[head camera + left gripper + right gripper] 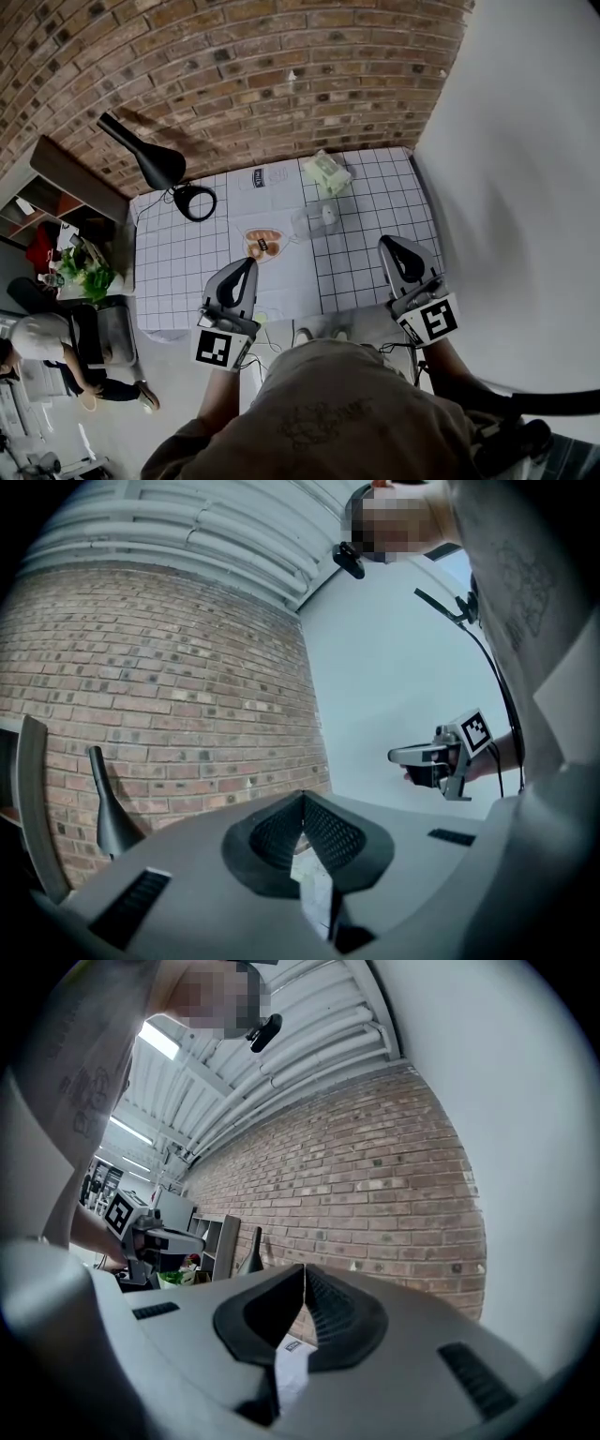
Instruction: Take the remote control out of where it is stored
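Observation:
A table under a white grid cloth stands before the brick wall. In its middle sits a clear container with a small white thing inside; I cannot pick out a remote control for certain. A pale green packet lies further back, and a flat pack with an orange picture lies nearer. My left gripper and right gripper hover level over the near edge, both shut and empty. Each shows in the other's view: the right gripper and the left gripper.
A black desk lamp stands at the table's back left corner. A wooden shelf unit and green things are left of the table. A person sits on the floor at the left. A white wall runs along the right.

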`<state>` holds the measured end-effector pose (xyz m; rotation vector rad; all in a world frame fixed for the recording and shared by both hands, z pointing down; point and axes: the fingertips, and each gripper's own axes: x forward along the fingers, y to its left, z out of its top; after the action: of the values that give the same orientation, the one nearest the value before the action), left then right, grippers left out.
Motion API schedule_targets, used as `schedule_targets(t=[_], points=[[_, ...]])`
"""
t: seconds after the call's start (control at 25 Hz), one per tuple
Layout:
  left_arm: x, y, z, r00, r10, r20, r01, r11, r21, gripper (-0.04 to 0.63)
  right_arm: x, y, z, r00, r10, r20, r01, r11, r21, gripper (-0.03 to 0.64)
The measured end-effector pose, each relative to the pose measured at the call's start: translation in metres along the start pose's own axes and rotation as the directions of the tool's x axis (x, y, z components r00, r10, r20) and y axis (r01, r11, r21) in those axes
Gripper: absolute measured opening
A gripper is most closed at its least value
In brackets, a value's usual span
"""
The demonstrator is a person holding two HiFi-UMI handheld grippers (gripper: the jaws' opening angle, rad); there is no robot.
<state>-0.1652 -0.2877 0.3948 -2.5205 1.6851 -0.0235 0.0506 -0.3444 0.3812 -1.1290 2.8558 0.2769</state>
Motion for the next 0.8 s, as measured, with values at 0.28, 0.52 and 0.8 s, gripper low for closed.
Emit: schedule_targets(t=[0.28, 0.52, 0.8], points=[[-0.004, 0.008, -0.004, 1.0, 0.013, -0.005, -0.013, 1.0, -0.008, 0.005, 0.018, 0.001, -0.012, 0.999, 0.019, -0.041, -0.019, 1.0, 0.003, 0.015], [-0.008, 0.016, -0.009, 0.999, 0.036, -0.014, -0.036, 0.999, -0.015, 0.005, 0.038, 0.014, -0.025, 0.989, 0.121, -0.086, -0.126, 0.99, -0.054, 0.015], [-0.012, 0.028, -0.017, 0.997, 0.064, -0.032, -0.065, 0.998, -0.027, 0.005, 0.067, 0.015, -0.06, 0.972, 0.178, -0.151, -0.182, 0.983, -0.012, 0.026]])
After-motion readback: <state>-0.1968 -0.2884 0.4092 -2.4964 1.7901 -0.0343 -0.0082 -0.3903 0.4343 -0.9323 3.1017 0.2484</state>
